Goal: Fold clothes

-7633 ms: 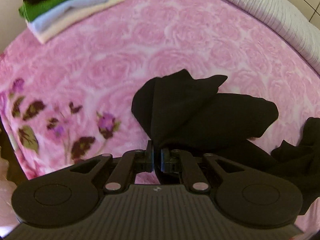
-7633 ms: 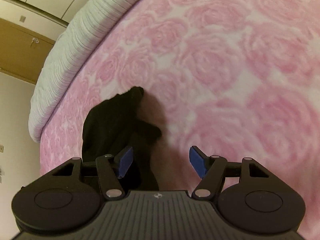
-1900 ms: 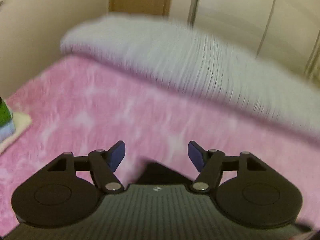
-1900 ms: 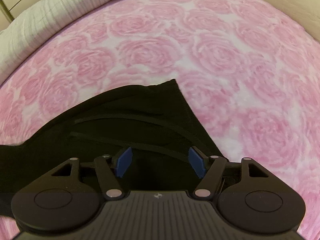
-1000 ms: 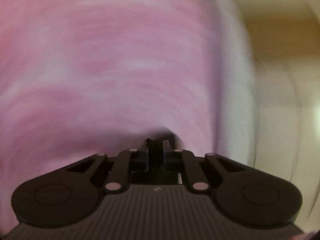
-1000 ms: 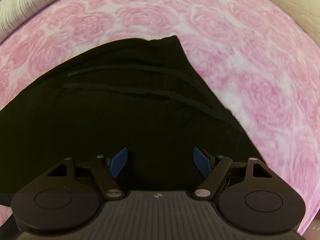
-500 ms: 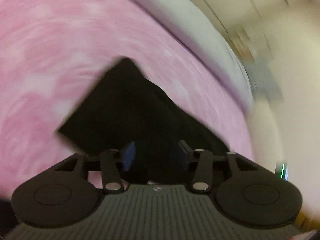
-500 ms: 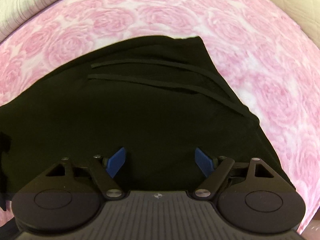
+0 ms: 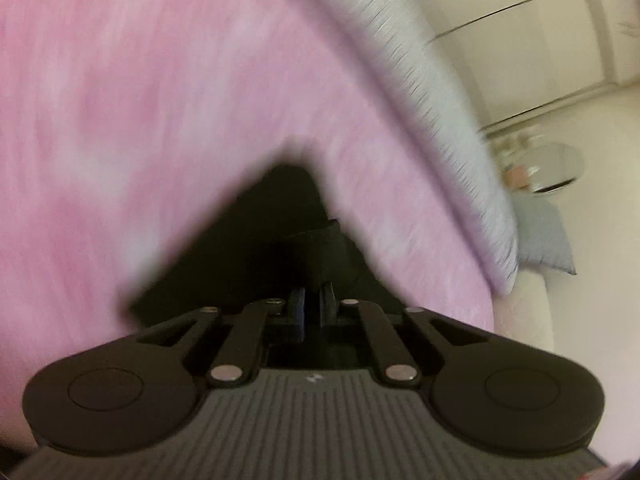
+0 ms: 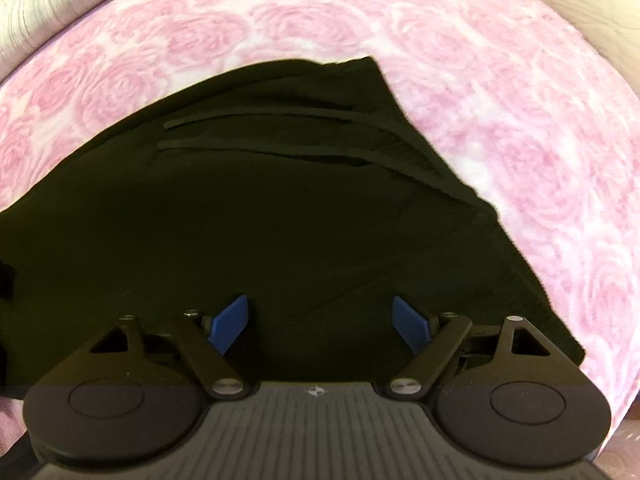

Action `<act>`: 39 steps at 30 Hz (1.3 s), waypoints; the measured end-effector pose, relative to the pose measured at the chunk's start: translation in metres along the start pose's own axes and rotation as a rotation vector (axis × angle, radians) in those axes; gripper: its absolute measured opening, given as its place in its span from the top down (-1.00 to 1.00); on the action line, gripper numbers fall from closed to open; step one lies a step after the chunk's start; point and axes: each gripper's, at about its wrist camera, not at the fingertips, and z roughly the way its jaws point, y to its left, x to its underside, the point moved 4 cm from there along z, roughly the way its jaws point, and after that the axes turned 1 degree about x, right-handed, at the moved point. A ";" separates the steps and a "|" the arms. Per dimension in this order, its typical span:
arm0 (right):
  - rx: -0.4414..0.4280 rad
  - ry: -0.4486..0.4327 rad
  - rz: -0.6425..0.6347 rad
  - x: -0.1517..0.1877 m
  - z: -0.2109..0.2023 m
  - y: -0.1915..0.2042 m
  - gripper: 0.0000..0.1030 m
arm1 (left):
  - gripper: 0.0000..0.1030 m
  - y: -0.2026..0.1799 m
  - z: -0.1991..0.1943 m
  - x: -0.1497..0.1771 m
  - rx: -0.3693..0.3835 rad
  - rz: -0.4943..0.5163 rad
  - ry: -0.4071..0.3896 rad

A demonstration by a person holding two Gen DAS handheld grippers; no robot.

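— One black garment (image 10: pixel 280 220) lies spread on the bed, on top of a pink blanket (image 10: pixel 520 120) printed with roses. In the right wrist view it fills most of the middle, with two thin dark cords (image 10: pixel 260 132) running side by side across its upper part.

— Where are its edges?

— Its far corner points up toward the middle of the blanket, and its right edge slants down toward the lower right. On the left it runs out of view.

— And the right gripper (image 10: pixel 320 322)?

— It hangs over the near part of the garment with its jaws set wide. Both blue pads (image 10: pixel 230 322) show bare, well apart, with only dark cloth seen between them. Whether they touch the cloth, I cannot tell.

— What about the left gripper (image 9: pixel 312 304)?

— Its fingers are drawn nearly together, leaving only a thin slit. The black garment (image 9: pixel 280 232) reaches right up to them and rises beyond in a peak. The view is blurred and everything there is dark on dark, so whether cloth is pinched in that slit I cannot tell.

— What lies around it on that side?

— The pink blanket (image 9: pixel 140 100) fills the left and top. A white ribbed cover (image 9: pixel 420 80) curves along the bed's far side. Past the end of the bed, a grey cushion (image 9: pixel 540 236) sits against the pale room.
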 end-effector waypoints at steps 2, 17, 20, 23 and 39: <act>0.003 -0.011 0.013 -0.001 -0.005 -0.006 -0.59 | 0.94 0.009 -0.037 -0.048 -0.075 0.092 -0.168; -0.009 -0.042 0.100 0.040 -0.036 -0.053 -0.58 | 0.65 0.075 -0.136 -0.012 -0.512 0.066 -0.123; -0.016 -0.054 0.087 0.048 -0.041 -0.064 -0.53 | 0.65 0.048 -0.135 0.052 -0.424 0.052 -0.004; -0.026 -0.085 0.038 0.055 -0.045 -0.068 -0.51 | 0.60 0.023 -0.140 0.104 -0.383 0.125 0.064; -0.144 -0.031 0.123 0.149 -0.031 -0.213 -0.44 | 0.19 0.035 -0.256 0.239 -0.659 -0.046 -0.001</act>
